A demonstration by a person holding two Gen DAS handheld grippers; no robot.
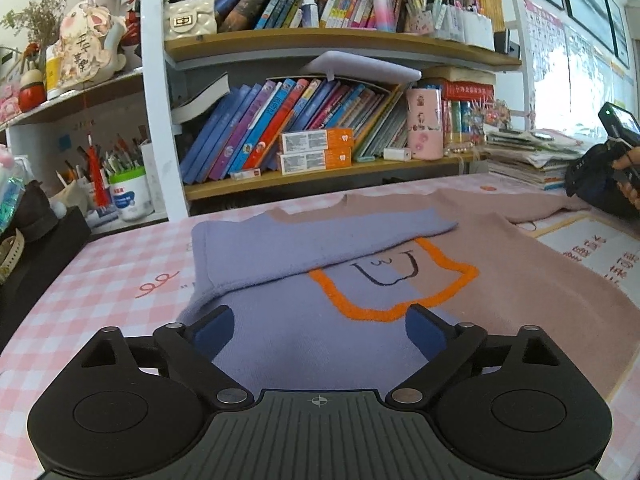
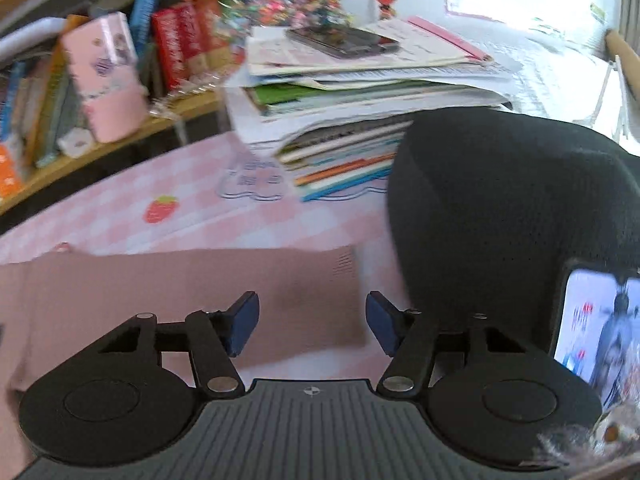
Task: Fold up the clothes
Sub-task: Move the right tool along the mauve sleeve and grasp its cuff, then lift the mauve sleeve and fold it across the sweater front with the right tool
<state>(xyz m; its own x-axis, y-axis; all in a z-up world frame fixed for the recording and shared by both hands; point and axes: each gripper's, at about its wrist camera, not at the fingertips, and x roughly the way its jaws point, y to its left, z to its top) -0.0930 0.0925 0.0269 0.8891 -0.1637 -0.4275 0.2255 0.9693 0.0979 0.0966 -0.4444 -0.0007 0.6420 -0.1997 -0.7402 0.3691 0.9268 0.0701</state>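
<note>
One view only: lilac sleeve (image 1: 320, 240) folded across sweater (image 1: 500, 280).

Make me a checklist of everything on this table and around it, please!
Surface: pink checked tablecloth, flat.
Job's things: sweater, half purple and half pink, spread out; purple sleeve folded across it; pink sleeve lying straight.
Clutter: paper stack with a phone on top; black bag.
Grippers: left gripper open over the sweater; right gripper open over the pink sleeve.
Cables: nothing seen.
Surroundings: bookshelf, pen cup.
</note>
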